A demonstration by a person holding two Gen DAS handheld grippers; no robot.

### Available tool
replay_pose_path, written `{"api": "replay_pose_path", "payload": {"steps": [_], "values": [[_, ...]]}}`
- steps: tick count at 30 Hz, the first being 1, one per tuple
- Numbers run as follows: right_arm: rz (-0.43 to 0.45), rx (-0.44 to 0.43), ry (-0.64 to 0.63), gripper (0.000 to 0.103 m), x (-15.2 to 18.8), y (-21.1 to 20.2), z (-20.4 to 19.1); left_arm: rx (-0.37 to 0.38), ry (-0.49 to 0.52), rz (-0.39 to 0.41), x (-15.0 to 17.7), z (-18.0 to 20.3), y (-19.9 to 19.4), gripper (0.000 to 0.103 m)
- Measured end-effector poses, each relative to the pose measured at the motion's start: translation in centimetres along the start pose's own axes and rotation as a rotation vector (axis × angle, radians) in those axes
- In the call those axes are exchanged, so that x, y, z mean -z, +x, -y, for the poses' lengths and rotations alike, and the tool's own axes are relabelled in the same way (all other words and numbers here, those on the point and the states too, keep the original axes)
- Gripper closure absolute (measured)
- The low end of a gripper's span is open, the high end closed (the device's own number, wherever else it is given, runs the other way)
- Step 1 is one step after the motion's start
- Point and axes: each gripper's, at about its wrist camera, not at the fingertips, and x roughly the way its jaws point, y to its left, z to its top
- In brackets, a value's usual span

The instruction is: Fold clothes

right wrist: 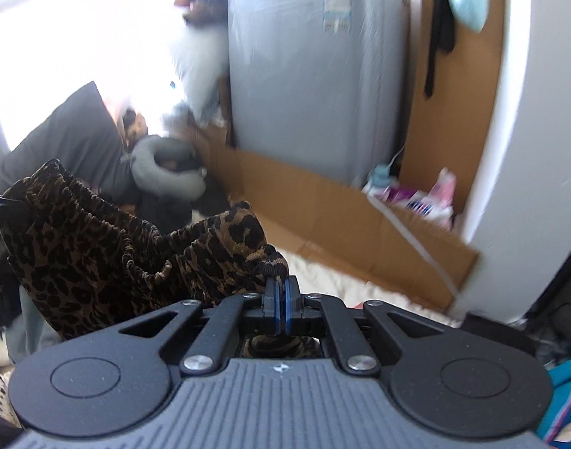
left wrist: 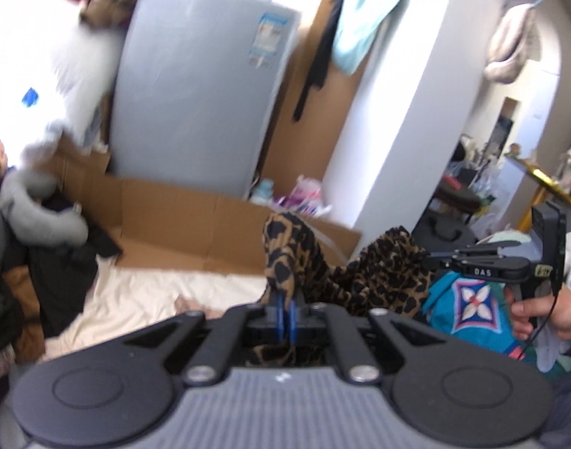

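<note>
leopard-print garment [left wrist: 382, 273] hangs between left tongs [left wrist: 285, 316] and right tongs [right wrist: 281, 308], both clamped on its fabric.

Each of the tongs is showing the same build from its own wrist camera: a grey ribbed housing flanked by two round black discs, with matte black linkage arms running forward, pinned by silver screw heads. The left tongs [left wrist: 285, 312] are ending in narrow blue pads set in black blocks, and the right tongs [right wrist: 281, 307] are carrying matching blue pads. A small pale mark is sitting at the middle of each ribbed housing. In the left wrist view the right tongs are showing side-on, black, lettered "DAS", with a thin black cable hanging beside the hand [left wrist: 547, 314], which is wearing what looks like a pale lilac sleeve.
</note>
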Motion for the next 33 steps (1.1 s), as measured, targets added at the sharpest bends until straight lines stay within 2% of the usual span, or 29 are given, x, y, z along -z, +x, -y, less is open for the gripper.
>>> {"api": "replay_pose_path", "payload": {"steps": [8,13,17,22,26,33], "values": [[0.117,0.048,0.0,0.102,-1.7,-10.1,0.2,0.047,0.056,0.078,-1.6,5.1,-5.3,0.1],[0.139,0.056,0.015,0.102,-1.4,-13.7,0.9,0.038,0.047,0.089,-1.6,6.9,-6.3,0.1],[0.126,0.05,0.025,0.102,-0.7,-14.8,1.5,0.045,0.04,0.07,-1.0,8.0,-6.4,0.1],[0.034,0.014,0.06,0.102,0.2,-12.5,2.8,0.043,0.004,0.025,0.2,7.1,-5.2,0.1],[-0.064,-0.019,0.093,0.102,1.8,-8.3,3.3,0.024,-0.003,-0.026,2.1,4.9,-2.1,0.1],[-0.213,-0.098,0.061,0.102,4.5,-0.4,3.3,0.025,-0.075,-0.118,5.7,0.0,3.4,0.1]]}}
